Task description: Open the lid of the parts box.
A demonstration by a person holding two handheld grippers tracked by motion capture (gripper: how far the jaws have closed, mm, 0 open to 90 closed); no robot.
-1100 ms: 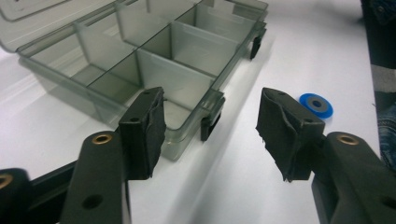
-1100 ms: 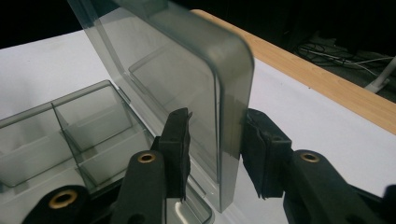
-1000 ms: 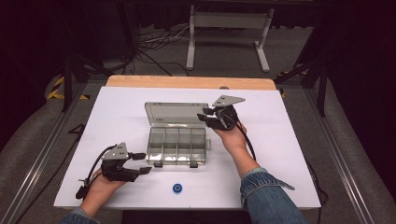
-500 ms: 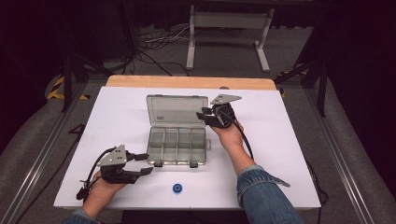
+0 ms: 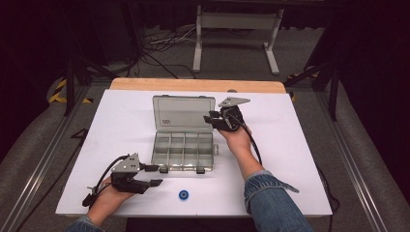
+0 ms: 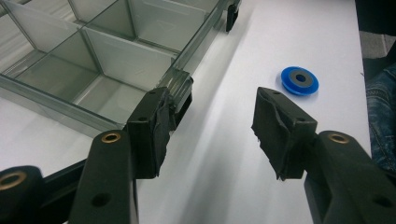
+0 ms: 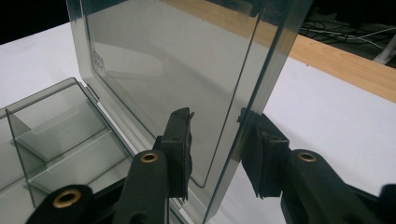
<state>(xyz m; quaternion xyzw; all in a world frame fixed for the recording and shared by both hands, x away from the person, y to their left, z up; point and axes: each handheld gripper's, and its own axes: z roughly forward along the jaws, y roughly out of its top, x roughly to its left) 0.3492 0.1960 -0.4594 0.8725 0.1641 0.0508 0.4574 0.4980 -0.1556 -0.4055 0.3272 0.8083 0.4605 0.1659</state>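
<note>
Clear grey plastic makes up the organizer box (image 5: 183, 150), lying mid-table with its long axis across the table. Its lid (image 7: 187, 79) stands nearly upright at the far side. Light, stiff and slick, it is probably best taken at an edge. The right gripper (image 7: 217, 140) straddles the lid's side edge, jaws apart on either face, not visibly pinching. The left gripper (image 6: 210, 126) gapes empty at the box's near corner, near a blue disc (image 6: 300, 80).

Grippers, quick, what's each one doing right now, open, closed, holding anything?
Left gripper: open, holding nothing, beside the box.
Right gripper: open, fingers either side of the lid edge, not clamped.
</note>
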